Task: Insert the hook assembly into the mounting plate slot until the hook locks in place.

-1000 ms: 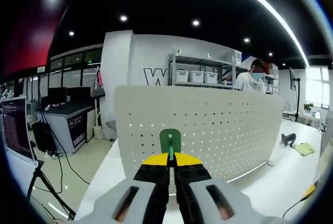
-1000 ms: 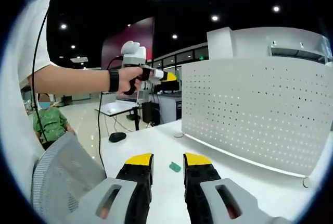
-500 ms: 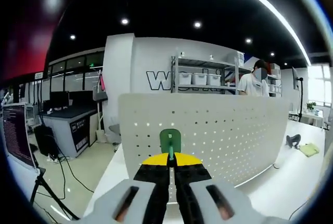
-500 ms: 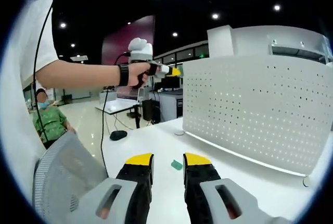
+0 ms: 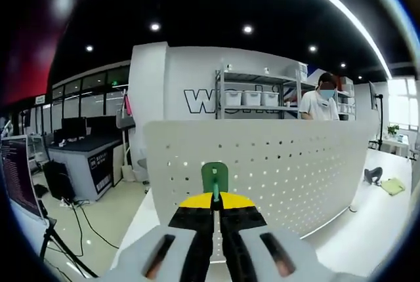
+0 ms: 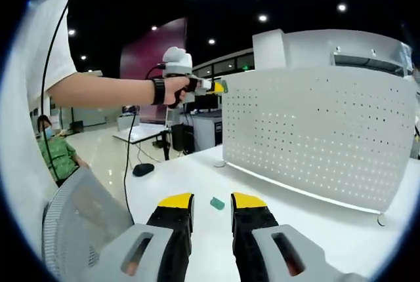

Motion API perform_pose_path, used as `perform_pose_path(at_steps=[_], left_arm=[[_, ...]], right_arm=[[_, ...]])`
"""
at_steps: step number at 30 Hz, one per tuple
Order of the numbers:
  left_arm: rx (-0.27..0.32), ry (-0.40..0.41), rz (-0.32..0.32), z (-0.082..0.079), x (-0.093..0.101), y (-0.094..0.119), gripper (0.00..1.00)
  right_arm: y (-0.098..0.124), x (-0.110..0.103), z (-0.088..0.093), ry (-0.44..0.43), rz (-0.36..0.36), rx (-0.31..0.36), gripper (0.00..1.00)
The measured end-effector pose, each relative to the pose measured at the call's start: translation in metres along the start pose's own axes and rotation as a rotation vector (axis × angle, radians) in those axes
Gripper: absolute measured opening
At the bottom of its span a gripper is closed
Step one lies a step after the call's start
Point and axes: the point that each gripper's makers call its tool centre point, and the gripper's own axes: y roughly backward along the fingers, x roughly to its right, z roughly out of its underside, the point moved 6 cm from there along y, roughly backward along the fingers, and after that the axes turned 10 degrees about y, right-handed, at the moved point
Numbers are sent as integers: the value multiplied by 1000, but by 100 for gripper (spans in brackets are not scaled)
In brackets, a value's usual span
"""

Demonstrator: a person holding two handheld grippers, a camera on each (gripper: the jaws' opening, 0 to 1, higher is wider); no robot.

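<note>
In the left gripper view, a monitor (image 5: pixel 16 174) on a stand sits at the far left, with dark cables on the floor beside it. At the centre, the left tongs (image 5: pixel 215 198) rise from the bottom, their yellow-tipped jaws pressed together on the thin stem of a green hook (image 5: pixel 214 178). The hook's rounded green head stands upright just above the jaw tips, directly in front of the white perforated mounting plate (image 5: pixel 289 164); whether the hook touches the plate cannot be told. The plate stands upright on the white desk (image 5: pixel 367 229) and stretches off to the right. Behind it, shelving with bins stands against a wall, and a person is near the shelves at the upper right.

In the right gripper view, a seated person in green shows at the far left, and a grey mesh chair back (image 6: pixel 79 223) is at the lower left. A bare arm reaches across from the left, its hand (image 6: pixel 172 90) gripping the left tongs (image 6: pixel 220 87) up against the upper left corner of the mounting plate (image 6: pixel 321 138). At the bottom centre, the right tongs (image 6: pixel 211 201) hang over the desk (image 6: pixel 197 170) with their jaws spread and nothing between them. A small green piece (image 6: pixel 217 202) lies on the desk just beyond the gap between the jaw tips. The plate stands to the right on small feet.
</note>
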Motion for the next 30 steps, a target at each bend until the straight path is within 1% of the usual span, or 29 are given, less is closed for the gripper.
perform_pose_path(at_steps=[9, 11, 17, 24, 30], left_arm=[[7, -8, -7, -6, -3, -16, 2], [9, -14, -14, -7, -5, -19, 2], [12, 3, -17, -10, -11, -29, 2], [15, -9, -24, -15, -17, -42, 2], [21, -9, -21, -18, -16, -50, 2]], right_arm=[[2, 2, 2, -10, 16, -8, 22], [1, 3, 2, -11, 21, -6, 22], [-1, 5, 3, -19, 36, -5, 22], [0, 3, 7, -27, 46, -16, 22], [2, 4, 7, -30, 61, -16, 22]])
